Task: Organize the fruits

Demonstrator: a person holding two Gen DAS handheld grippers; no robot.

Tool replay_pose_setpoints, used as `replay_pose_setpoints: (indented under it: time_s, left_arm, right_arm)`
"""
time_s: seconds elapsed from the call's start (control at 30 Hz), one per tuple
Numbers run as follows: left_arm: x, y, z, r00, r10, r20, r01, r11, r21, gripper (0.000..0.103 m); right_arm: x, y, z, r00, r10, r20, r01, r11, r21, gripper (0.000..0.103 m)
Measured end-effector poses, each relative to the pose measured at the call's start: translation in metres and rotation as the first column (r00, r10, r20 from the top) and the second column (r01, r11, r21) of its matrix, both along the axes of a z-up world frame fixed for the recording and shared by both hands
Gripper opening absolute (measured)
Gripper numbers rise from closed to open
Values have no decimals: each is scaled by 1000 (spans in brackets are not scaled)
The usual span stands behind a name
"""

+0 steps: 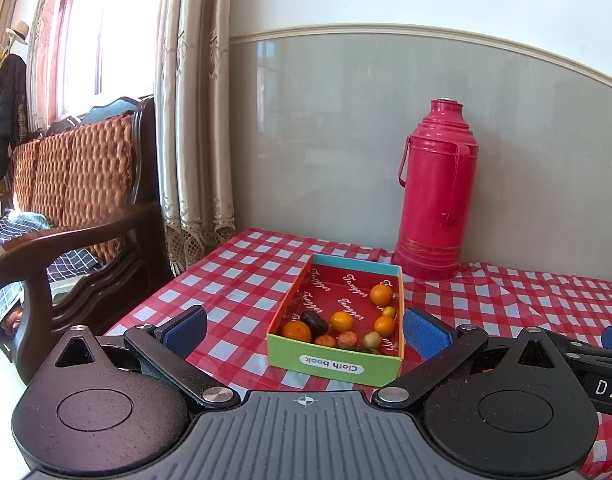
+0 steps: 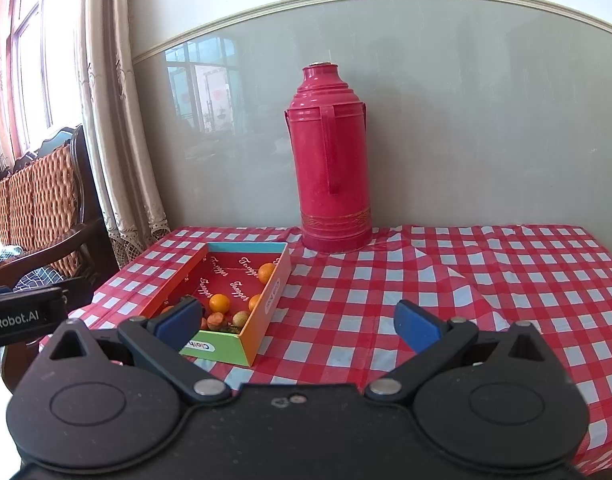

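A shallow cardboard box (image 1: 334, 364) with a green front wall and red lining lies on the checked tablecloth. Inside it are several small oranges (image 1: 381, 294), a dark plum-like fruit (image 1: 314, 322), and a pale green fruit (image 1: 372, 338). My left gripper (image 1: 306, 330) stands open just in front of the box, its blue pads on either side, holding nothing. In the right wrist view the same box (image 2: 266, 312) sits at the left, and my right gripper (image 2: 298, 322) is open and empty; its left pad covers the box's near corner.
A tall pink thermos (image 1: 436, 192) (image 2: 334, 160) stands behind the box against the grey wall panel. The red-and-white checked table (image 2: 466, 280) stretches to the right. A dark wooden armchair (image 1: 78, 208) with woven cushions and a curtain (image 1: 190, 120) stand left of the table.
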State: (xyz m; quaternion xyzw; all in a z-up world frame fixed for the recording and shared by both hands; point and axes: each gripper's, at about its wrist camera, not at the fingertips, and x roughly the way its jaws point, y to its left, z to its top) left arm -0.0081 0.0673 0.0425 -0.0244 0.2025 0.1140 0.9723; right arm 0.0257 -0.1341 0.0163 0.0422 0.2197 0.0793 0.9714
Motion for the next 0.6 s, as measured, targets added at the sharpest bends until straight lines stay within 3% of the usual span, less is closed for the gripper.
replay_pose_setpoints:
  time_s: [0.6]
  left_arm:
    - [2,0,-3,1000,-7,-7,7,1000,-15,103]
  right_arm:
    - [1,3,-3,1000,9,-6,-9,1000,-4,97]
